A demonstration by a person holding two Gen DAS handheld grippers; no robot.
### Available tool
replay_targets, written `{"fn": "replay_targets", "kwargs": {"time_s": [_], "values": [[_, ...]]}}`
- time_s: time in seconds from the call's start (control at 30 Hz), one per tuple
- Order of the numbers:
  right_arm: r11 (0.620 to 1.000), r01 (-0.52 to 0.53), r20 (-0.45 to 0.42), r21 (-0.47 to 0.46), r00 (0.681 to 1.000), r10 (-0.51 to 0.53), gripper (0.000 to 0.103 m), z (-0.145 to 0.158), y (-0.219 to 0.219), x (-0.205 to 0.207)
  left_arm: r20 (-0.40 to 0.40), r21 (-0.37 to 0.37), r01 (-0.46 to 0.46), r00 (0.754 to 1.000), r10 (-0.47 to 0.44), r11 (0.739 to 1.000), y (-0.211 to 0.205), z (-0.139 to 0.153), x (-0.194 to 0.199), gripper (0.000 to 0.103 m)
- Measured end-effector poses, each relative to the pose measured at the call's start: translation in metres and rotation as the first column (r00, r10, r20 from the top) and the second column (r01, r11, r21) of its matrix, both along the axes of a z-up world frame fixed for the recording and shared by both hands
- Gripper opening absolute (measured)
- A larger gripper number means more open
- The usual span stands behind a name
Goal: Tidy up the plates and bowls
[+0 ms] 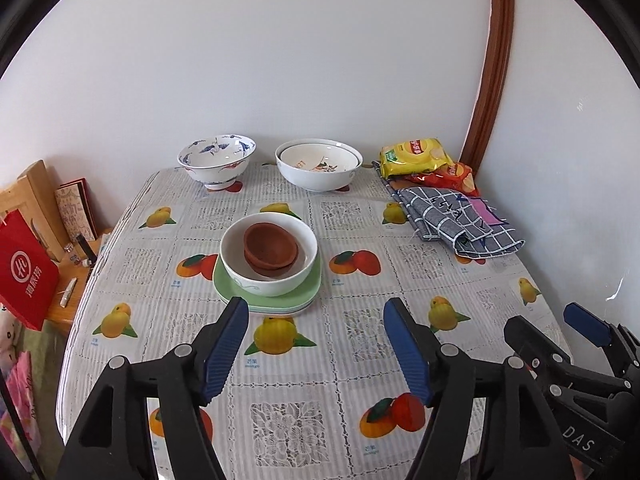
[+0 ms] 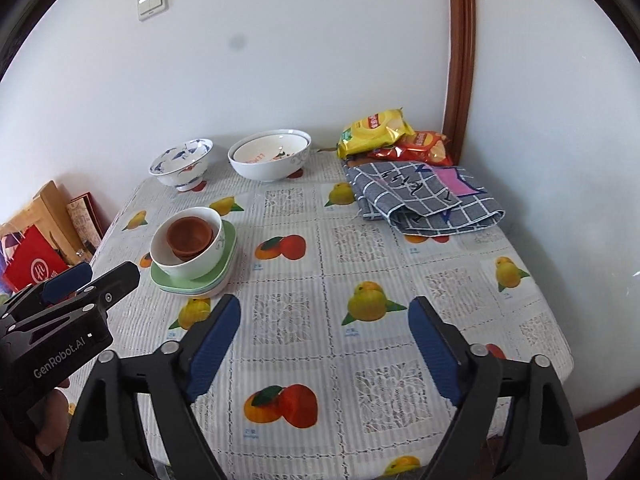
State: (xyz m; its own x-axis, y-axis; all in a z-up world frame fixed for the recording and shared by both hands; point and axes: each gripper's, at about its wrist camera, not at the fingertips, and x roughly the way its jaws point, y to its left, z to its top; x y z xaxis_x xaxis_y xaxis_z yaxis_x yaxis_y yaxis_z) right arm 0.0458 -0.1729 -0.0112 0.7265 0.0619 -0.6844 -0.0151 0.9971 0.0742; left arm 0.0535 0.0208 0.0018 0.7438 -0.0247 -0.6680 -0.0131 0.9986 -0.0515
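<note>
Hovering both spread, empty grippers, left gripper (image 1: 316,320) and right gripper (image 2: 324,316), I am lining up squarely for the far crane-painted bowl (image 1: 216,162).

The white bowl (image 1: 269,276) hides most of the stacked plates (image 1: 304,304).

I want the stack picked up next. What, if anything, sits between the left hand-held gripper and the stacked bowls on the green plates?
Nothing visible. Only bare tablecloth lies between the open left hand-held gripper and the green plates carrying the white bowl with brown bowls inside.
</note>
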Motion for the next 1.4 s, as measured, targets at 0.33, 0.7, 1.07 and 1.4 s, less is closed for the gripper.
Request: {"fn": "replay_targets", "kwargs": {"time_s": [0.33, 0.7, 1.07, 1.4], "values": [[1.000, 0.029, 0.045, 0.004, 0.999, -0.029, 0.096, 0.008, -0.029, -0.056, 0.043, 0.027, 0.009, 0.999, -0.010, 1.000, -0.027, 0.007, -0.045, 0.073], [0.998, 0.054, 0.059, -0.022, 0.997, -0.052, 0.096, 0.009, -0.034, -0.081, 0.070, 0.019, 0.003, 0.998, -0.004, 1.000, -0.028, 0.014, -0.067, 0.076], [0.999, 0.040, 0.073, -0.026, 0.997, -0.038, 0.096, 0.013, -0.029, -0.087, 0.073, 0.008, -0.005, 0.997, 0.005, 1.000, -0.024, 0.014, -0.073, 0.078], [0.999, 0.033, 0.092, -0.032, 0.995, -0.030, 0.096, 0.016, -0.025, -0.092, 0.075, 0.009, -0.011, 0.997, 0.010, 1.000, -0.022, 0.014, -0.075, 0.078]]}}
